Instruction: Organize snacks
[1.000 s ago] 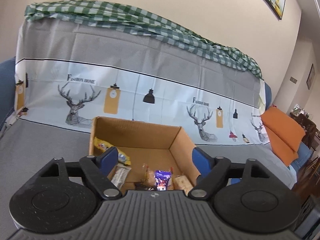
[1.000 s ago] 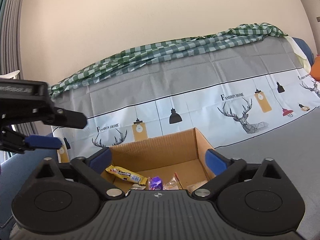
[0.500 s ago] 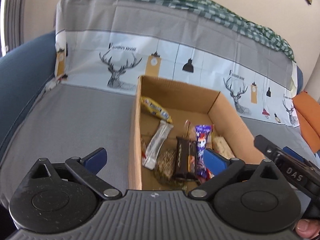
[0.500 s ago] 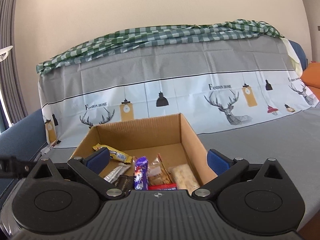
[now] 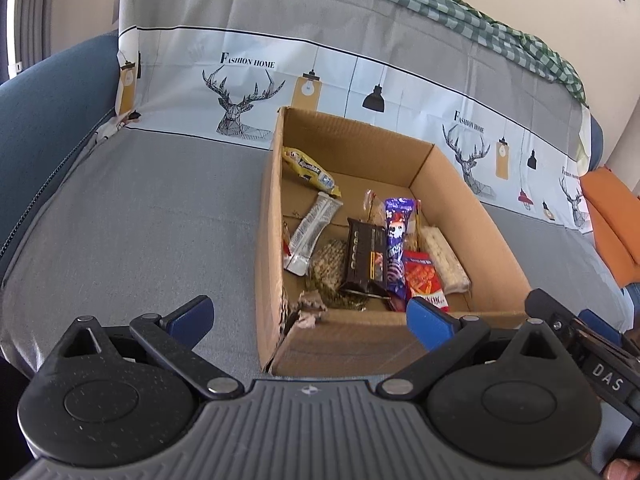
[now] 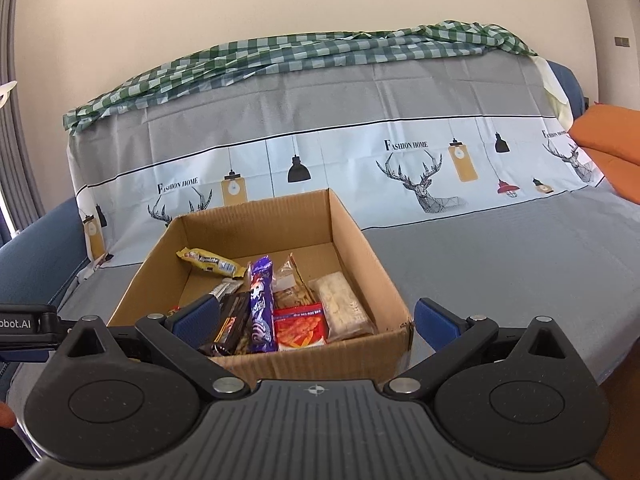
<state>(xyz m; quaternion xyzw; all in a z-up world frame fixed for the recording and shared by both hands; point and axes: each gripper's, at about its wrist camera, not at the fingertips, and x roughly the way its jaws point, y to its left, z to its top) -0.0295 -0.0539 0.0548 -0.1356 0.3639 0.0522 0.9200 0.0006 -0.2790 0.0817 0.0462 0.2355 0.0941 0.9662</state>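
An open cardboard box (image 5: 276, 240) (image 6: 360, 236) sits on a grey-covered sofa seat. Inside lie several wrapped snacks: a yellow bar (image 5: 310, 170) (image 6: 210, 262), a silver bar (image 5: 312, 232), a dark brown packet (image 5: 364, 256), a purple wrapper (image 5: 396, 240) (image 6: 261, 300), a red packet (image 5: 424, 276) (image 6: 300, 326) and a pale rice bar (image 5: 444, 260) (image 6: 342, 306). My left gripper (image 5: 310, 320) hangs open over the box's near left corner, nothing between its fingers. My right gripper (image 6: 316, 322) is open before the box's near wall, empty.
A printed deer-pattern cloth (image 5: 360, 72) covers the sofa back, with a green checked cloth (image 6: 280, 56) on top. Orange cushions (image 5: 612, 216) (image 6: 608, 140) lie at the right. A blue armrest (image 5: 44, 120) rises at the left. The box's near left corner is torn (image 5: 304, 312).
Both grippers have tilted down and drawn nearer the box, so its contents show fully. The left gripper's jaws have spread wider. The right gripper's side now shows in the left wrist view.
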